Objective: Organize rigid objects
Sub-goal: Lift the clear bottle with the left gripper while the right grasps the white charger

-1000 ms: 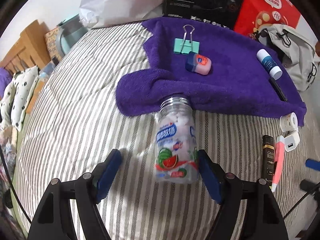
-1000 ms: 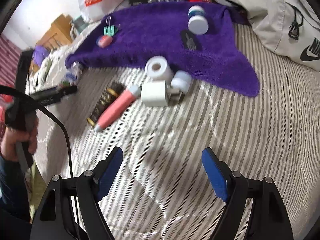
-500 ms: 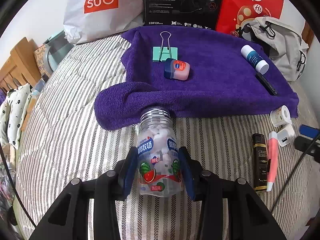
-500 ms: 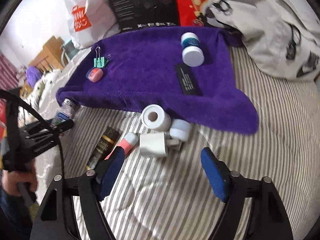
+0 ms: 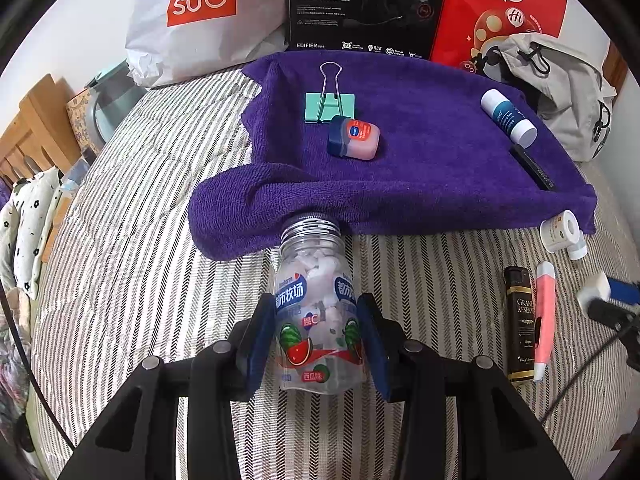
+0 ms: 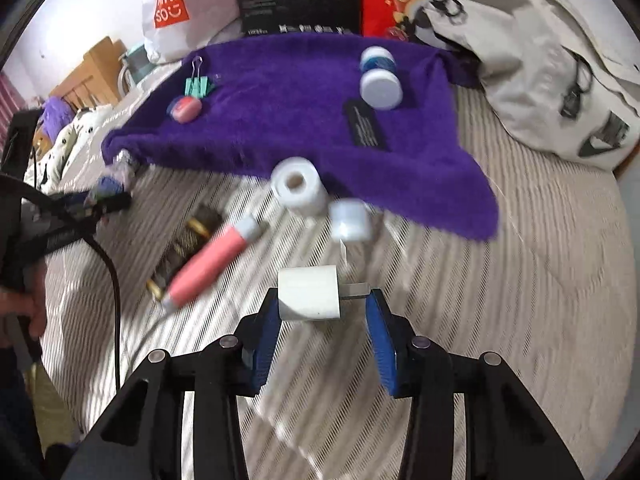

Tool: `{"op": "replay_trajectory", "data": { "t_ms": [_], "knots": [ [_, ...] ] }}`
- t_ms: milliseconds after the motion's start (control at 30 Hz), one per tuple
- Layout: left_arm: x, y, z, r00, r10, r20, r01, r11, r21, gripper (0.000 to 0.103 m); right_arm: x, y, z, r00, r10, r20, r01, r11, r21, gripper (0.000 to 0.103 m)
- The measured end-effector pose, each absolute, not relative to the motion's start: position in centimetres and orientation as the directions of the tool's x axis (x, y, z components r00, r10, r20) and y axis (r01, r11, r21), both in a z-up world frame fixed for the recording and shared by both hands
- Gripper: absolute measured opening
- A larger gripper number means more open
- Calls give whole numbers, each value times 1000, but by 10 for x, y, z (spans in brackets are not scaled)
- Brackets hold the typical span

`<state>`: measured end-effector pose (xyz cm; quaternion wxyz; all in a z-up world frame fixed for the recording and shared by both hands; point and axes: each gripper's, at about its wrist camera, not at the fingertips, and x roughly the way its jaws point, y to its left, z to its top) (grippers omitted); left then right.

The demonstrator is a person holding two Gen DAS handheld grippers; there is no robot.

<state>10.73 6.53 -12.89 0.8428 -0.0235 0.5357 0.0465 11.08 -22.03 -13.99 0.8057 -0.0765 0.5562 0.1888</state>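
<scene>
We grip the candy bottle (image 5: 318, 312) in our left gripper (image 5: 318, 334), pads pressed on both sides; its neck touches the near edge of the purple towel (image 5: 420, 168). Our right gripper (image 6: 323, 320) brackets the white charger plug (image 6: 309, 293), well short of that edge; whether it is clamped we cannot tell. Bare striped bedding (image 6: 500, 300) lies right of the plug.

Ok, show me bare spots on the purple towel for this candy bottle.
Free: the towel's middle, between the lip balm jar and the blue-white tube. Crowded: the binder clip touching the jar, and the black strip beside the tube.
</scene>
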Motion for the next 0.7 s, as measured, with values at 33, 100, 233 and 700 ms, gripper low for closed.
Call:
{"op": "replay_trajectory", "data": {
  "t_ms": [33,100,233,700],
  "knots": [
    [107,65,-129,424,53,-904,-104,995,10,41,109,-224,-142,305,207,-930,-382,921,80,43],
    [106,65,-129,427,54,-903,-106,994,10,41,106,-231,-147,302,207,-931,-367,926,86,43],
    [107,63,-128,423,60,-904,-109,994,16,41,107,-232,-152,317,207,-926,-349,933,89,45],
    [107,65,-128,429,57,-902,-106,994,12,42,110,-229,-154,355,203,-913,-361,930,67,44]
  ]
}}
